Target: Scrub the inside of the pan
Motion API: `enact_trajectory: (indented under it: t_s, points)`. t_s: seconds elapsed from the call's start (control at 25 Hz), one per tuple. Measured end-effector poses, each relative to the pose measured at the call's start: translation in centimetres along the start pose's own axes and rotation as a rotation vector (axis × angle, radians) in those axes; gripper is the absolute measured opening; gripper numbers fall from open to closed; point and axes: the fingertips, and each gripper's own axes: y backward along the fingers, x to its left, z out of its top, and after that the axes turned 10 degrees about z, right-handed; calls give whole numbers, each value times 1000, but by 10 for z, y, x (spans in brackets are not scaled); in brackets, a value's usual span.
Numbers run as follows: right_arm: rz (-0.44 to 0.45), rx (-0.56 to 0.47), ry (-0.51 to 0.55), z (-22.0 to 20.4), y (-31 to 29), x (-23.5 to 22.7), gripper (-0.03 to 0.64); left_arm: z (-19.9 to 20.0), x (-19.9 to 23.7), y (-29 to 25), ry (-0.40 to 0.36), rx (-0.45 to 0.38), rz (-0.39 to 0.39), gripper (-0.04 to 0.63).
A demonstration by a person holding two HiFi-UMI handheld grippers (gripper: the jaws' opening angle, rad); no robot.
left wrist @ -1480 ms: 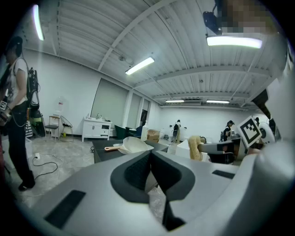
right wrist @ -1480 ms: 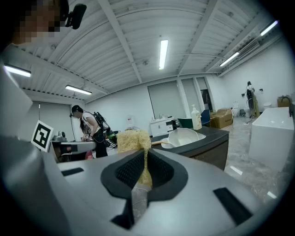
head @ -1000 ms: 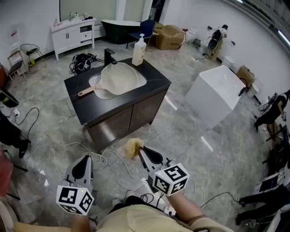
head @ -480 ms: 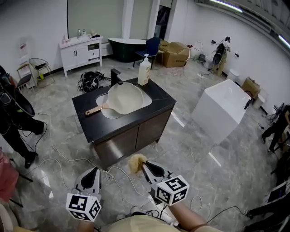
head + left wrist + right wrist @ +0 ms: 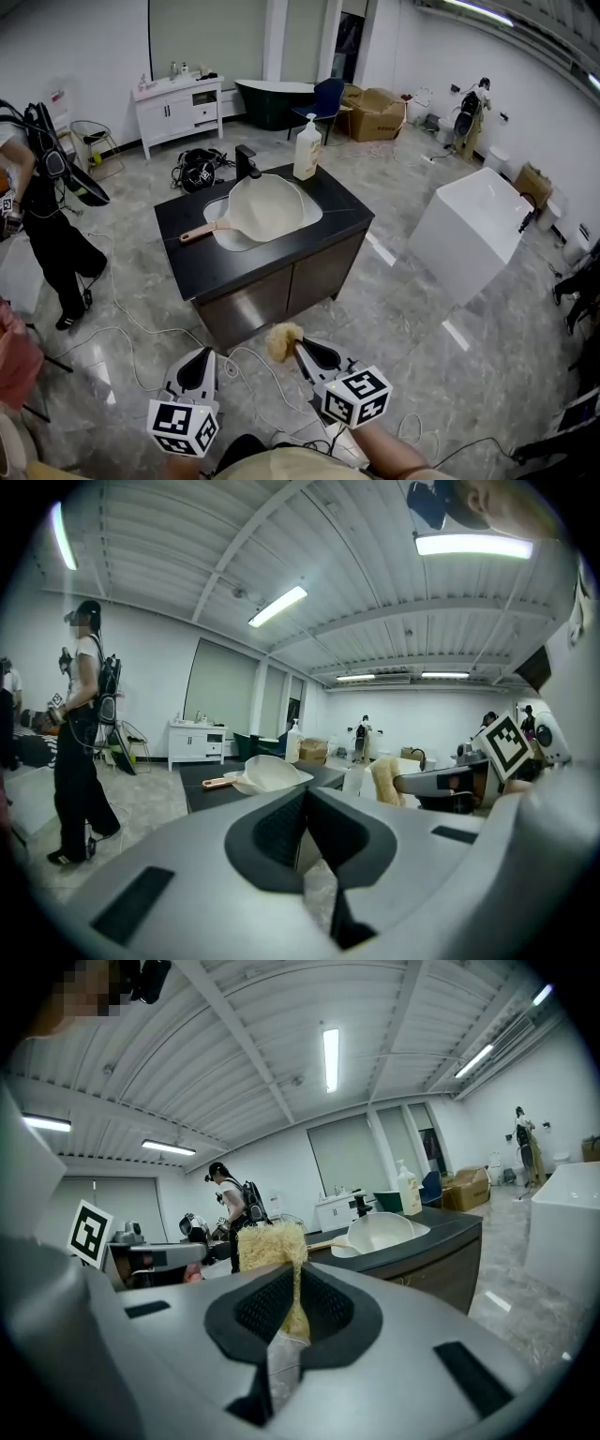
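A cream pan (image 5: pixel 269 206) with a pinkish handle (image 5: pixel 196 232) lies tilted in the sink of a black counter (image 5: pixel 281 246), a few steps ahead of me. My right gripper (image 5: pixel 296 348) is shut on a yellowish fibrous scrubber (image 5: pixel 280 339), held low over the floor. The scrubber (image 5: pixel 271 1245) sticks up between the pads in the right gripper view, with the pan (image 5: pixel 380 1232) beyond it. To its left my left gripper (image 5: pixel 199 362) is shut with nothing in it. The left gripper view shows its jaws closed together (image 5: pixel 305 803) and the pan (image 5: pixel 272 773) far off.
A soap bottle (image 5: pixel 307 147) and a black faucet (image 5: pixel 247 159) stand at the counter's back edge. Cables (image 5: pixel 122 328) trail over the floor in front of the counter. A person with a backpack (image 5: pixel 47 216) stands at the left. A white block (image 5: pixel 473 230) stands at the right.
The head view has shifted, so the counter sits lower and further right in the frame. A person has come into view at the left. Both grippers stay as they were.
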Motion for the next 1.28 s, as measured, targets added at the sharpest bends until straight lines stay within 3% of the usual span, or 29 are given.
enact_trajectory:
  t_s: [0.24,0.52,0.92,1.28]
  points:
    - [21,18,-10,-2,-15,-10,32,-6,2,-10,-22,26,-2,14]
    - [-11,42,-5,2,-55,-37,32,-6,24,-60,-59,22,-30,14]
    - [-71,61,-3,39,-153,-76,32,10,86,-151,-86,38,-110,14]
    - [-83,104,-12,44,-235,-94,32,10,143,-207,-109,61,-153,14]
